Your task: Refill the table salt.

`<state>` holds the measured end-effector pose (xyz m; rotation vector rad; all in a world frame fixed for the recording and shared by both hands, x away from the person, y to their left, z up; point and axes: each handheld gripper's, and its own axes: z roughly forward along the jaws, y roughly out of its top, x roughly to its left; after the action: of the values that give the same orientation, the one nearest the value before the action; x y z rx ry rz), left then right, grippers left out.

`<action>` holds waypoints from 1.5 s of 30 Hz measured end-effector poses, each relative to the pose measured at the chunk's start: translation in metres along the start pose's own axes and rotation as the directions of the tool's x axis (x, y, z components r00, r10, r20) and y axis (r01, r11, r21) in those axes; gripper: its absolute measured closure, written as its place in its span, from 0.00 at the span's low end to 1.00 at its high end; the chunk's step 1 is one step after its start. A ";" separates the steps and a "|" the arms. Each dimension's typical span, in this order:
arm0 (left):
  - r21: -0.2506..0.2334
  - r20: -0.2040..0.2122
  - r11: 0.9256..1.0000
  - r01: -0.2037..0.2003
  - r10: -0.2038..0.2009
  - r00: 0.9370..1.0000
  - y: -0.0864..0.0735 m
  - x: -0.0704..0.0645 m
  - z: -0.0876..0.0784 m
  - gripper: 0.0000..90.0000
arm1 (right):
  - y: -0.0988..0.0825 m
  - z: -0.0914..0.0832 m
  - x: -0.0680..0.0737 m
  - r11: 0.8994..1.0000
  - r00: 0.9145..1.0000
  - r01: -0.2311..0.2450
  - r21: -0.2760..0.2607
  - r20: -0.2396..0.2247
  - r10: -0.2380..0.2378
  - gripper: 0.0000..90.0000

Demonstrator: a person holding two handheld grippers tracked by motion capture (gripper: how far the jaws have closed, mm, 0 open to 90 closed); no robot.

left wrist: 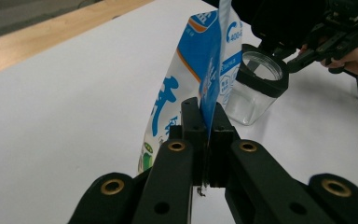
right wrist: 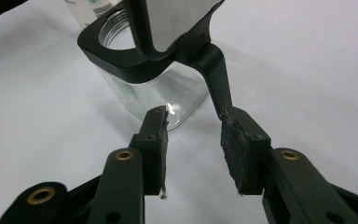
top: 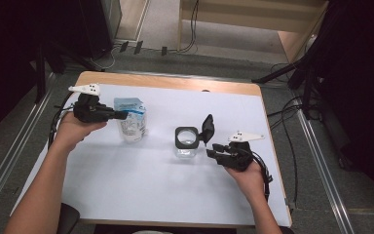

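Note:
A blue-and-white pouch [top: 131, 122] stands upright on the white table top [top: 151, 185], left of centre. My left gripper [top: 121, 115] reaches it from the left and is shut on its upper side edge; in the left gripper view the thin pouch seam [left wrist: 205, 60] is pinched between the jaws of that gripper [left wrist: 206, 123]. A clear glass jar [top: 186, 144] with a black square collar stands right of centre, its hinged black lid [top: 207, 127] flipped up. My right gripper [top: 212, 149] is open just right of the jar [right wrist: 154, 88], with nothing between its pads [right wrist: 158, 135].
The white sheet leaves a wooden strip [top: 175, 80] bare along the table's far edge. Beyond the table are cables and dark stands on the floor [top: 292, 73]. The person's forearms come in from the bottom left and bottom right.

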<state>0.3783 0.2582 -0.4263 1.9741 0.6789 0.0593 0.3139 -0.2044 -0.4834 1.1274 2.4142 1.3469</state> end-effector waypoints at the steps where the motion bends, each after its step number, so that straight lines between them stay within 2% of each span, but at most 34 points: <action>1: -0.001 0.001 1.000 0.000 0.000 1.000 0.001 -0.002 0.001 1.00 | 0.000 -0.001 0.001 1.000 1.000 -0.001 -0.003 -0.001 0.001 0.70; 4: 0.002 -0.008 1.000 0.001 -0.001 1.000 0.005 -0.007 0.003 1.00 | 0.000 -0.005 0.006 1.000 1.000 -0.014 -0.002 -0.013 0.014 0.70; 10: 0.001 0.013 1.000 -0.021 0.021 1.000 0.015 -0.020 0.001 1.00 | -0.002 -0.011 0.023 1.000 0.999 0.006 -0.004 -0.051 -0.006 0.73; 16: -0.023 0.057 1.000 0.003 -0.002 0.998 0.026 -0.031 -0.002 1.00 | 0.001 -0.015 0.044 0.999 0.995 0.030 -0.011 -0.094 -0.031 0.73; 18: -0.034 0.059 0.999 0.015 -0.013 0.998 0.028 -0.034 -0.003 1.00 | 0.002 -0.013 0.050 0.999 0.994 0.034 -0.011 -0.104 -0.035 0.73; 24: -0.042 0.040 0.999 0.016 -0.014 0.999 0.035 -0.041 -0.004 1.00 | 0.011 0.005 0.067 0.998 0.988 0.066 -0.002 -0.137 -0.066 0.71; 25: -0.045 0.045 0.999 0.030 -0.028 0.999 0.035 -0.040 -0.005 1.00 | 0.013 0.008 0.069 0.998 0.987 0.064 0.000 -0.144 -0.064 0.71; 27: -0.037 0.036 0.999 0.037 -0.036 0.999 0.037 -0.039 -0.007 1.00 | 0.020 0.013 0.074 0.998 0.986 0.067 0.000 -0.154 -0.066 0.71; 31: -0.011 0.008 1.000 0.018 -0.018 1.000 0.043 -0.044 -0.008 1.00 | 0.031 0.026 0.084 0.996 0.983 0.087 0.011 -0.165 -0.084 0.71; 33: -0.002 0.007 1.000 0.027 -0.027 1.000 0.045 -0.045 -0.009 1.00 | 0.035 0.035 0.089 0.994 0.979 0.107 0.014 -0.177 -0.103 0.71; 39: 0.002 0.015 0.998 0.068 -0.068 0.998 0.048 -0.048 -0.013 1.00 | 0.046 0.062 0.100 0.991 0.976 0.129 0.029 -0.179 -0.122 0.70; 42: -0.004 0.038 0.997 0.077 -0.077 0.996 0.050 -0.050 -0.014 1.00 | 0.049 0.073 0.105 0.989 0.974 0.144 0.024 -0.181 -0.137 0.70; 45: -0.008 0.057 0.997 0.079 -0.078 0.995 0.054 -0.054 -0.015 1.00 | 0.053 0.085 0.110 0.988 0.975 0.149 0.034 -0.171 -0.141 0.69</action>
<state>0.3520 0.2260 -0.3608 1.9305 0.7171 -0.0405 0.3040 -0.0568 -0.4677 0.8589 2.6010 1.3968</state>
